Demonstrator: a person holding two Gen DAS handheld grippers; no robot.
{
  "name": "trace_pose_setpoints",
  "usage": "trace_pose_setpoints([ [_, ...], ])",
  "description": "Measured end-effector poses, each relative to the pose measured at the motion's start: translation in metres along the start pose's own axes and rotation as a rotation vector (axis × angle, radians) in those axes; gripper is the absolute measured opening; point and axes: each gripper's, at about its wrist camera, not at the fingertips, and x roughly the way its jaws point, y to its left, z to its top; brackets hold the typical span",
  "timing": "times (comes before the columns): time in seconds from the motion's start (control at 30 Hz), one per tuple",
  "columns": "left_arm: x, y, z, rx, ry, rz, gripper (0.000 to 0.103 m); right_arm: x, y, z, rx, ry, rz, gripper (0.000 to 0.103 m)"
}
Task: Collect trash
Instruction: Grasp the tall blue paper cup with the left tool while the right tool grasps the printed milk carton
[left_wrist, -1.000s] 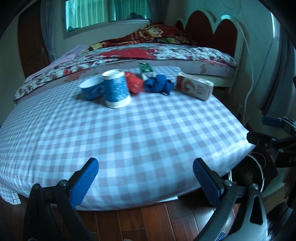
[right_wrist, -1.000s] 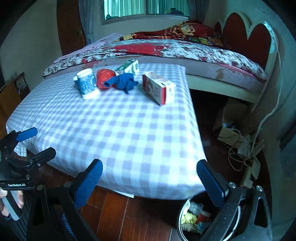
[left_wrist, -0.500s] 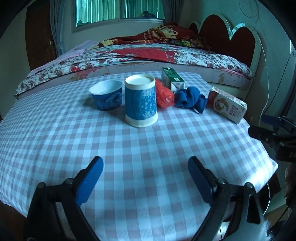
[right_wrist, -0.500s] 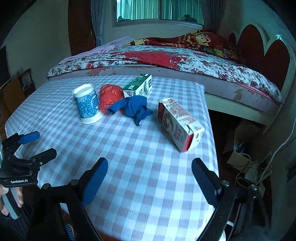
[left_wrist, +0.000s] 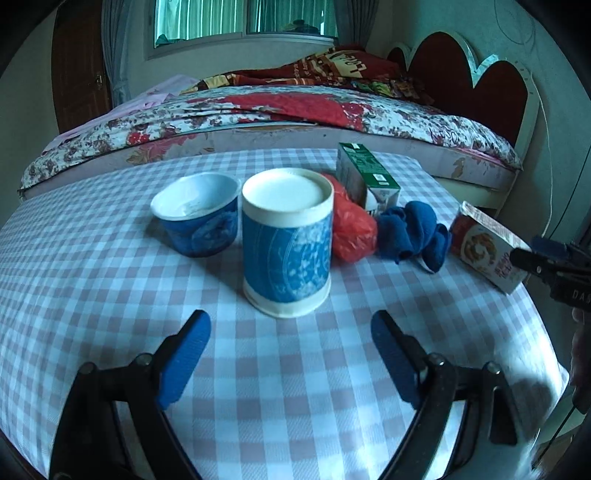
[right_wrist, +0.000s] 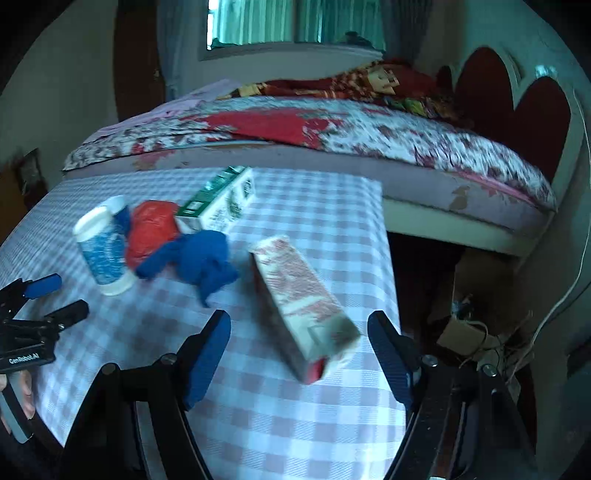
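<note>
My left hand-held gripper (left_wrist: 290, 356) has black arms with silver screws and blue pads on its fingers (left_wrist: 183, 360). My right hand-held gripper (right_wrist: 299, 354) is built the same. White lettering marks each black body where the other camera catches it.

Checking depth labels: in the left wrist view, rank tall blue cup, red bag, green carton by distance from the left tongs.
1. Tall blue cup, dead ahead of the left tongs, whose jaws are closing with nothing between them.
2. Red bag, behind the cup, to the right.
3. Green carton, farthest back, right.
</note>
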Motion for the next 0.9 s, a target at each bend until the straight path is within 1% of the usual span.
trace_pose_setpoints([
  [0.13,0.015,-0.001,0.009,-0.012,0.011,0.003,0.089,0.025,-0.006,-0.001,-0.005,0.054,0.016,0.079],
  [0.23,0.025,-0.002,0.018,-0.012,0.011,0.014,0.089,0.039,-0.006,0.001,-0.007,0.077,0.036,0.079],
  [0.43,0.034,0.007,0.032,-0.032,-0.010,0.037,0.089,0.051,-0.003,0.014,-0.001,0.076,0.076,0.079],
  [0.53,0.037,0.010,0.036,-0.040,-0.018,0.037,0.088,0.055,0.002,0.019,-0.011,0.081,0.080,0.077],
  [0.6,0.039,0.012,0.039,-0.038,-0.018,0.035,0.085,0.059,0.005,0.019,-0.005,0.097,0.101,0.067],
  [0.67,0.039,0.014,0.042,-0.040,-0.020,0.015,0.080,0.058,0.007,0.013,-0.006,0.104,0.108,0.066],
  [0.7,0.039,0.015,0.042,-0.041,-0.021,0.002,0.075,0.056,0.007,0.009,-0.002,0.105,0.109,0.065],
  [0.73,0.039,0.016,0.042,-0.041,-0.018,-0.011,0.065,0.054,0.007,0.005,0.004,0.104,0.112,0.064],
  [0.77,0.038,0.017,0.041,-0.040,-0.013,-0.020,0.061,0.052,0.006,0.002,0.009,0.102,0.111,0.063],
  [0.83,0.034,0.017,0.039,-0.037,-0.013,-0.020,0.061,0.047,0.005,-0.002,0.019,0.093,0.113,0.062],
  [0.87,0.031,0.018,0.037,-0.038,-0.015,-0.023,0.061,0.046,0.004,-0.003,0.026,0.091,0.116,0.058],
  [0.9,0.029,0.019,0.034,-0.036,-0.017,-0.025,0.060,0.045,0.004,-0.003,0.032,0.088,0.117,0.051],
])
